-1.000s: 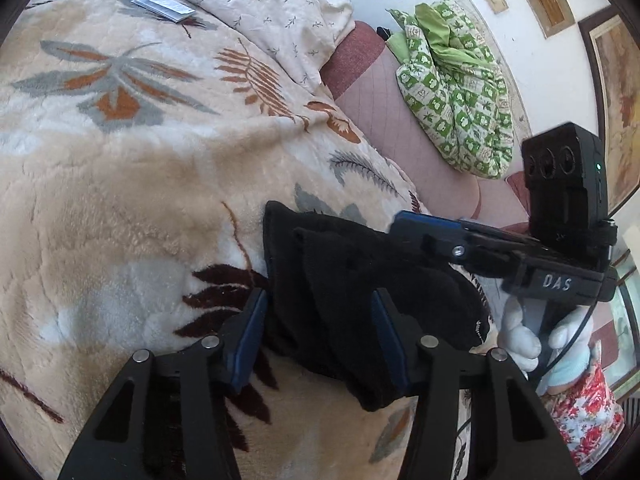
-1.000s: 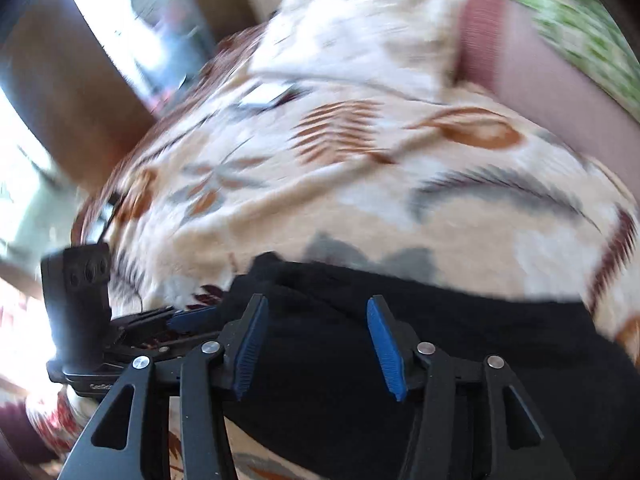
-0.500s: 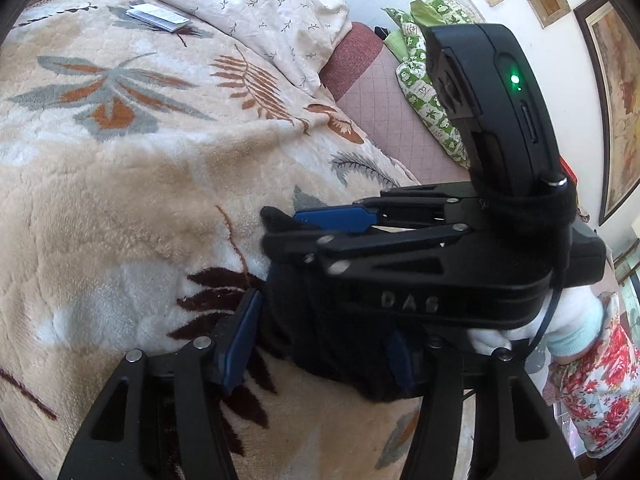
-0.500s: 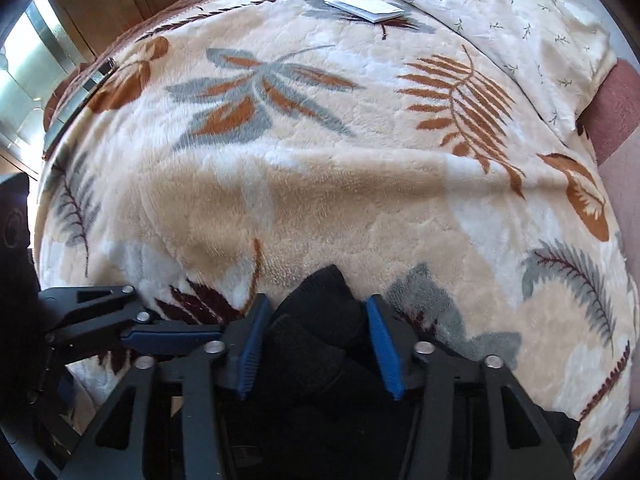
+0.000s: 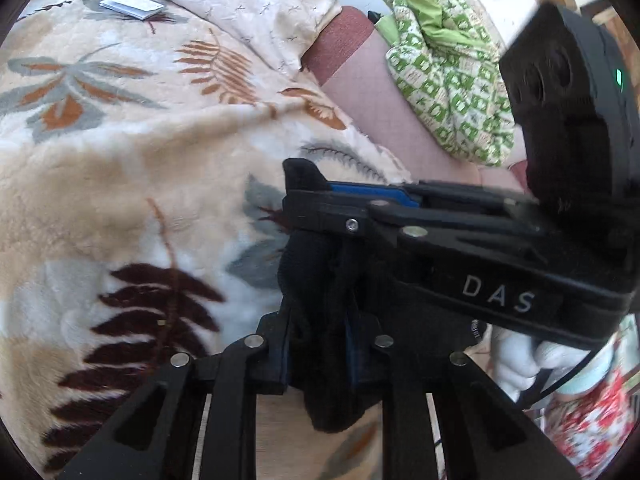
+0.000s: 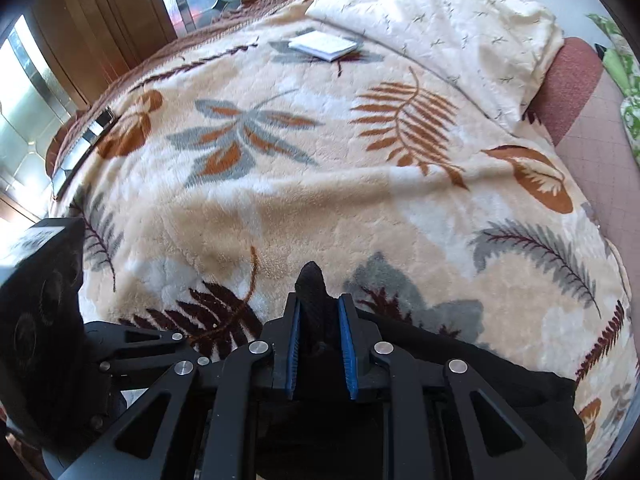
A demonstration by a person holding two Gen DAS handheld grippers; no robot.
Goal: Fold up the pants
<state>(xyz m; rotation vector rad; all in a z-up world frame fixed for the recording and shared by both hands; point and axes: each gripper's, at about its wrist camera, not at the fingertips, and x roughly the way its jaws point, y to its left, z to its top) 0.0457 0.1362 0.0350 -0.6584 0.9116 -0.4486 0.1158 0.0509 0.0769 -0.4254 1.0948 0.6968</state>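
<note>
The black pants (image 6: 500, 380) lie at the near edge of a leaf-patterned blanket (image 6: 320, 200). In the right wrist view my right gripper (image 6: 318, 312) is closing, and its blue pads pinch a bunched fold of the pants whose tip pokes out past them. In the left wrist view my left gripper (image 5: 318, 340) is also closing, its pads pressed on another bunch of the black pants (image 5: 316, 276). The right gripper (image 5: 320, 196) crosses just above it from the right, a pants tip sticking out of its jaws. The left gripper's camera housing (image 6: 40, 320) shows at the far left.
A cream pillow (image 5: 240, 4) and a small white booklet (image 5: 130, 6) lie at the blanket's far end. A green patterned cloth (image 5: 452, 80) is heaped on the pink sheet to the right. A person's white-gloved hand (image 5: 516, 360) holds the right gripper. Wooden doors (image 6: 100, 20) stand behind.
Both grippers have gone from wide open to pinched on bunched black fabric. The right gripper swung in over the left one, and the pants edge has been gathered up off the blanket.
</note>
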